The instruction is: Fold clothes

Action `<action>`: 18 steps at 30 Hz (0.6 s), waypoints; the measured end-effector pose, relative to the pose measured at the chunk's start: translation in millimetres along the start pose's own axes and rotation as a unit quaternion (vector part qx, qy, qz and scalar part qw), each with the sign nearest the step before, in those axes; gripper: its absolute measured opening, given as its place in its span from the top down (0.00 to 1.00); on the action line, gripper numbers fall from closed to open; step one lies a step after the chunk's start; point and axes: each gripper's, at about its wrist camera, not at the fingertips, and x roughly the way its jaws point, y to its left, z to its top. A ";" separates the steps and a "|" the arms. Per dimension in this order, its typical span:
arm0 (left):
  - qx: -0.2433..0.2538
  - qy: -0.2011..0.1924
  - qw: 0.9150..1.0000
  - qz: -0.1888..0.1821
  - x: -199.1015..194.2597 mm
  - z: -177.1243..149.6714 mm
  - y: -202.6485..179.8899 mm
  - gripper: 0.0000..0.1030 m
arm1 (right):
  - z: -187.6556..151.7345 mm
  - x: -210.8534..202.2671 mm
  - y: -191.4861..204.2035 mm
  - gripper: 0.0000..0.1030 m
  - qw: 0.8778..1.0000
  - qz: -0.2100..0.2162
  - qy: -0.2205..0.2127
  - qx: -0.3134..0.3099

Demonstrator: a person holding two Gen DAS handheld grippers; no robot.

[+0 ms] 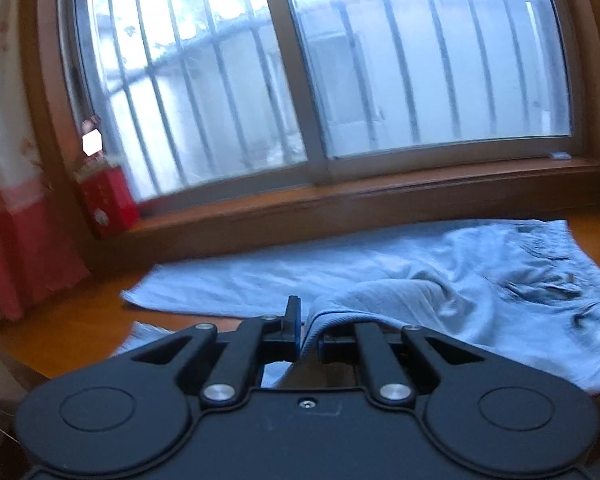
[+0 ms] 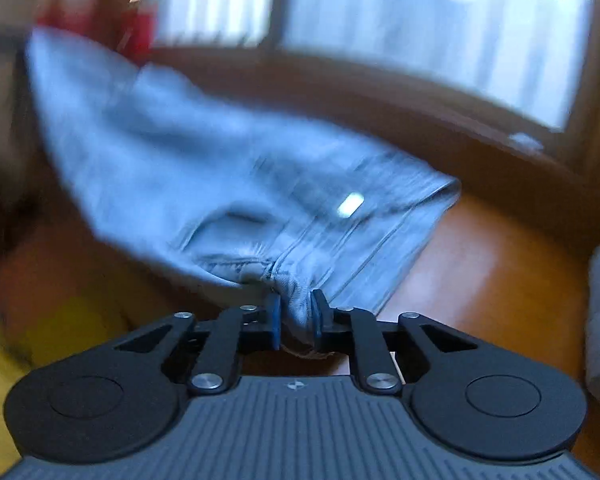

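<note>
The left gripper (image 1: 305, 340) is clamped tight on a fold of the pale blue jeans (image 1: 420, 280), the cloth rising in a ridge from between its blue-padded fingers (image 1: 294, 328) and draping over the one on the right. From there the denim spreads away toward one and two o'clock, flat and rumpled over the orange-brown wooden tabletop (image 1: 80, 332), with a long leg stretched out toward eleven o'clock. The right gripper (image 2: 296, 320) has its jaws nipped on a bunched bit of the jeans (image 2: 220, 168) at the seam beside a pocket, fabric squeezed between the pads (image 2: 275, 322). In the right wrist view the garment runs up and away toward ten o'clock, lifted and blurred, while its waistband end lies toward two o'clock on the table (image 2: 480, 264). Something yellow (image 2: 4, 380) sits low at eight o'clock, too blurred to identify. Farther off, past the jeans, a brown wooden sill (image 1: 340, 208) runs across. A red box (image 1: 108, 200) stands on it at ten o'clock, beside a red and cream curtain (image 1: 16, 220). Behind it all is a barred window (image 1: 320, 72).
</note>
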 end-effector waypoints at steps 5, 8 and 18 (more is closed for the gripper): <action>0.046 -0.014 0.999 -0.008 -3.6 15.0 0.3 0.91 | 17.3 -65.4 -32.9 0.85 0.980 -0.043 -0.119 0.152; 0.051 -0.023 0.998 -0.028 8.8 20.5 -0.7 0.90 | 20.6 -80.9 -41.4 0.85 0.970 -0.054 -0.146 0.186; 0.070 -0.020 0.997 -0.027 151.3 84.4 -47.8 0.90 | 49.1 -26.7 -82.2 0.85 0.963 -0.091 -0.146 0.206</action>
